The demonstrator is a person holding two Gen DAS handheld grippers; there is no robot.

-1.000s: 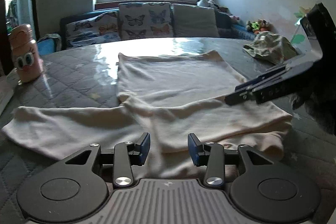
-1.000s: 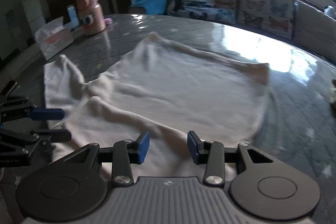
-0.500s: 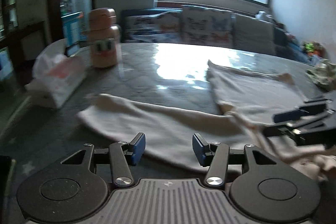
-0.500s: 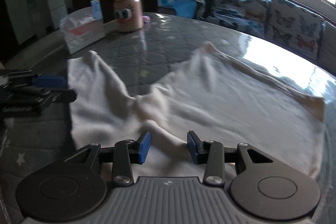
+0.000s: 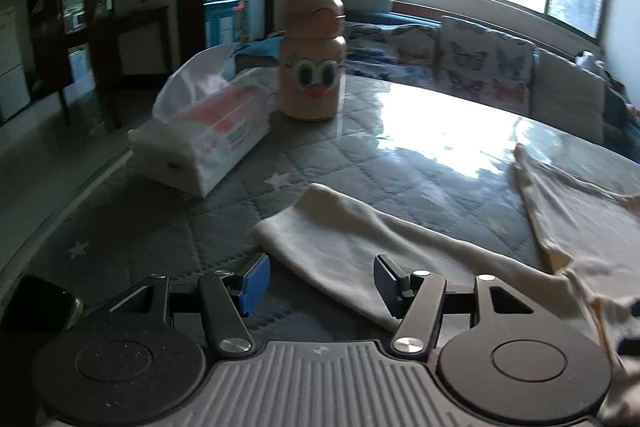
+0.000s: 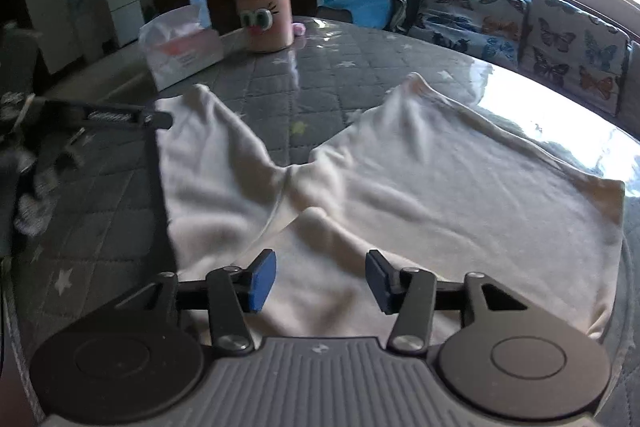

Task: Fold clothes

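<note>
A cream long-sleeved garment (image 6: 420, 187) lies spread on the grey quilted table (image 6: 280, 95). Its left sleeve (image 5: 360, 247) stretches out toward the table's left side. My left gripper (image 5: 320, 285) hovers just above the sleeve's cuff end, jaws opening, with the cuff lying below the gap and the pads not pressing it. It also shows in the right wrist view as the left gripper (image 6: 120, 119) near the sleeve's end. My right gripper (image 6: 320, 281) hangs over the garment's near edge, jaws opening, nothing pinched between them.
A pink cartoon-eyed bottle (image 5: 312, 63) and a tissue pack (image 5: 204, 139) stand at the table's far left. A dark phone-like object (image 5: 36, 303) lies near the left edge. A sofa with butterfly cushions (image 6: 520, 27) runs behind the table.
The left gripper swung leftward from the garment's body out to the sleeve's cuff, and its jaws widened. The right gripper shifted a little along the near edge and its jaws widened too.
</note>
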